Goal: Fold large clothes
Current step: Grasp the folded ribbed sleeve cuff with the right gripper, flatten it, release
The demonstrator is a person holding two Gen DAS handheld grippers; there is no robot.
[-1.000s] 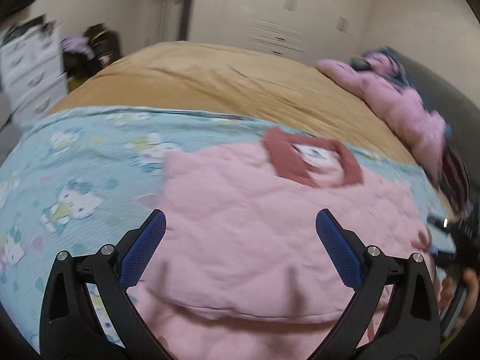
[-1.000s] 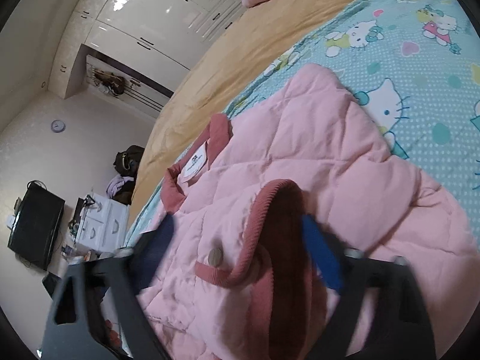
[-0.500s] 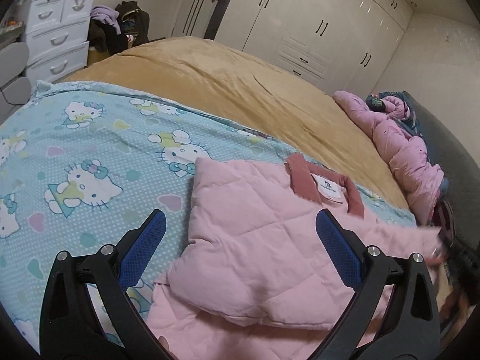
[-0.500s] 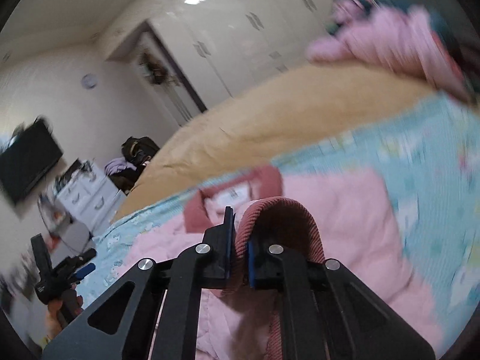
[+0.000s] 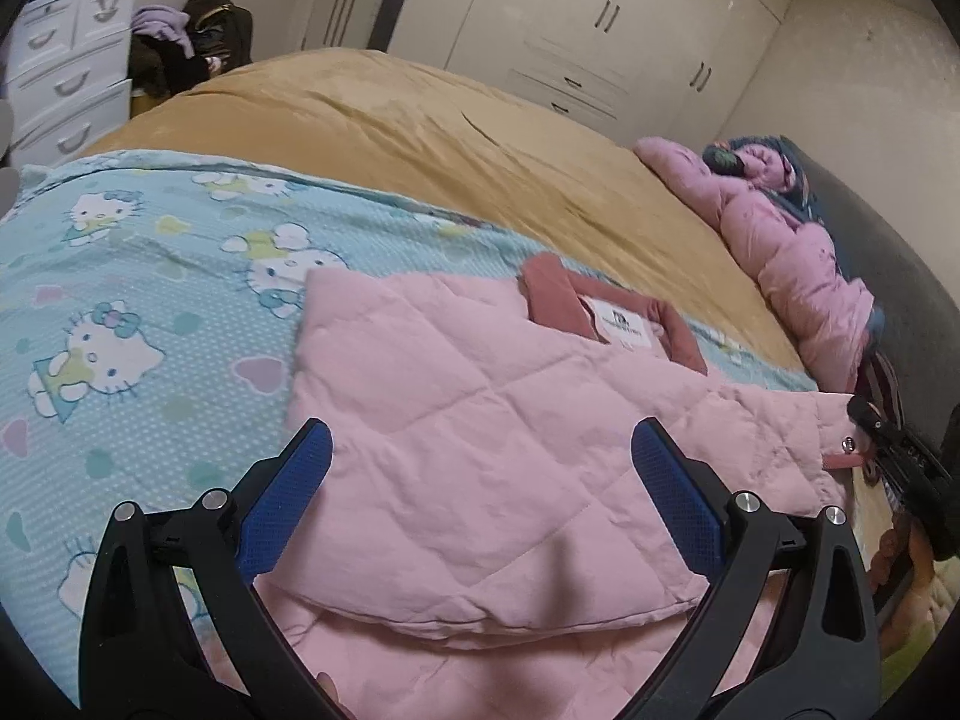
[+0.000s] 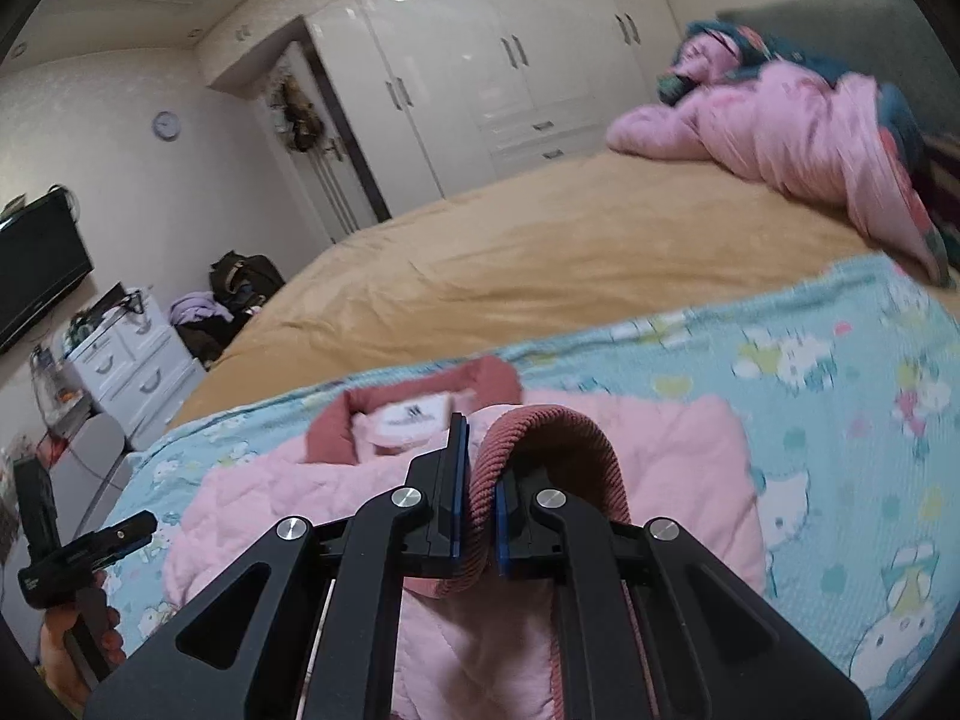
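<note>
So: pink quilted jacket [image 5: 480,450] lies on the cartoon-cat blanket [image 5: 120,312], collar [image 5: 558,300] and neck label pointing toward the tan bedspread [image 5: 450,138]. Left half looks already folded over, its edge lying between the fingers of the left gripper [image 5: 480,492]. Padded, puffy, soft; likely light but bulky, so folds will spring back and want pressing flat. Shell looks smooth, probably a bit slippery.

Best holds: ribbed knit parts (cuff, collar, hem), since they bunch and give grip; quilted panels are thick for narrow jaws.

Right gripper [image 6: 477,516] is clenched on the ribbed cuff [image 6: 552,450] of the right sleeve; the jaws have just been closing, with the dusty-red knit looping up between the pads. Sleeve is lifted off the jacket body. Judging by that, the step in hand is bringing this sleeve across the body.

Left gripper is released, jaws wide, nothing between the pads, hovering over the folded panel near its lower edge.

Further out: second pink garment [image 5: 798,264] heaped at the bed's far right, white wardrobe [image 6: 480,78], drawer unit [image 5: 66,72].
</note>
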